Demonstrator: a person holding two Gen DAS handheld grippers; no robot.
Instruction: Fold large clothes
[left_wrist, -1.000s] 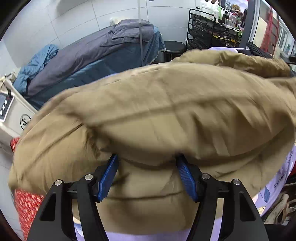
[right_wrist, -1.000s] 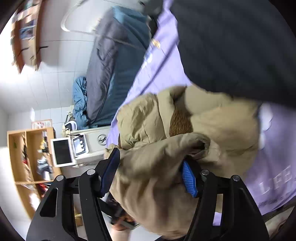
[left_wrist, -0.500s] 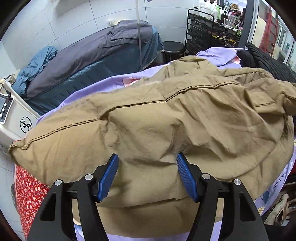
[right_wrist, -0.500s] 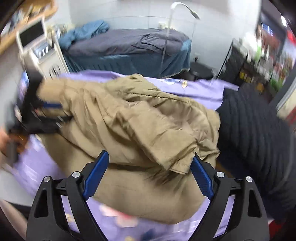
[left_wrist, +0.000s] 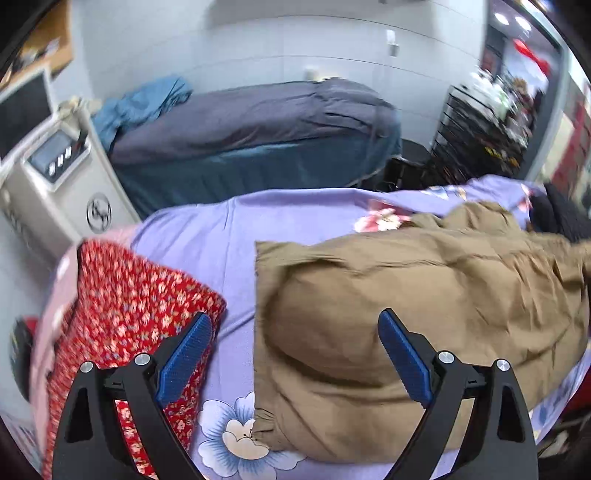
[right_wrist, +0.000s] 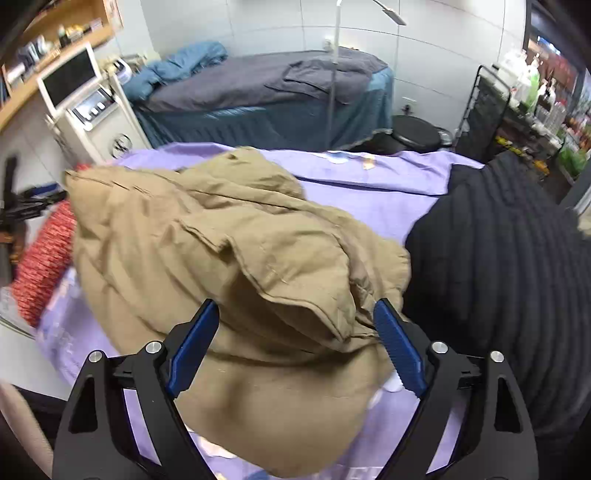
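Note:
A tan padded jacket lies bunched on the lilac flowered bedsheet. My left gripper hovers over the jacket's left edge, its jaws opening wide, and neither pad touches the cloth. In the right wrist view the same jacket fills the middle. My right gripper hangs over its near right corner with jaws closing. A raised fold of the jacket sits between the blue pads, not visibly pinched.
A red flowered garment lies left of the jacket, a black quilted coat to its right. Behind the bed stand a grey-blue treatment bed, a white machine with a screen, a black stool and a black shelf cart.
The left gripper let go of the jacket, opened and swung left; the jacket dropped flat onto the sheet. The right gripper rolled upright, released its fold, then narrowed its jaws a little.

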